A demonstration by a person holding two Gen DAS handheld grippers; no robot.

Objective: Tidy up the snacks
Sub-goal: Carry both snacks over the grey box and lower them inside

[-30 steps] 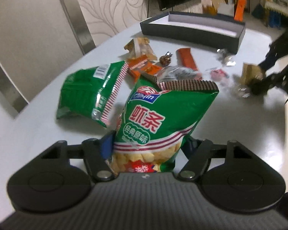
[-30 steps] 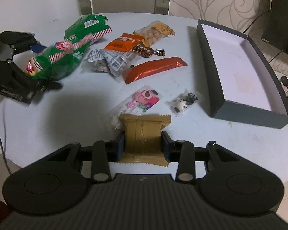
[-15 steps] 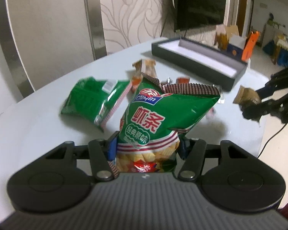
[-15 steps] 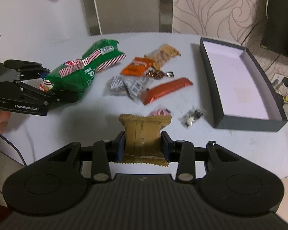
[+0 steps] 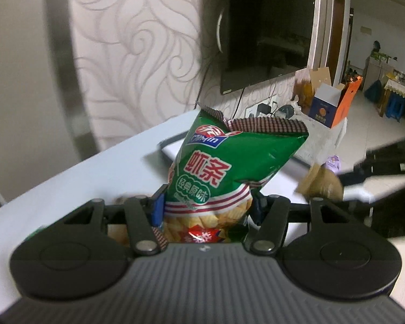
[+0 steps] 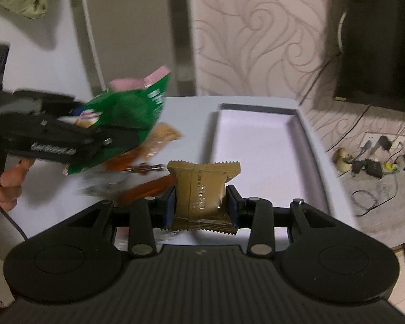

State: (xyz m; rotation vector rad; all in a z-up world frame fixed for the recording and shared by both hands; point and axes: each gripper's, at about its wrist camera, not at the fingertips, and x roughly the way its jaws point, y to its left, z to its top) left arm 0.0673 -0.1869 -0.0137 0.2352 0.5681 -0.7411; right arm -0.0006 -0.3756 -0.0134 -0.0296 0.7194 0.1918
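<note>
- Between the two blue-padded fingers of the left claw (image 5: 207, 208), in the left wrist view, stands a green shrimp-chip bag (image 5: 229, 172). The pads press on its lower part from both sides, and its crimped checked top rises upright above them, clear of the white table (image 5: 94, 178).
- Behind the bag a dark tray (image 5: 172, 148) shows only as a corner; most of it is hidden.
- At the right edge the right claw (image 5: 345, 179) is blurred, with a brown wrapped snack (image 5: 320, 183) at its tip, in the air.
- Low in the middle of the right wrist view, the right claw (image 6: 201, 205) is clamped narrowly on that brown wrapped snack (image 6: 202, 191). The packet sits upright, its sides pinched by the pads, its serrated ends sticking out above and below them.
- Just past the packet lies the dark tray (image 6: 259, 107) with its pale floor bare, near the table's far end.
- To the left the left claw (image 6: 105, 137), held by a hand (image 6: 9, 181), carries the green bag (image 6: 127, 124) above a blurred heap of small snacks (image 6: 137, 167) on the table (image 6: 191, 102).
</note>
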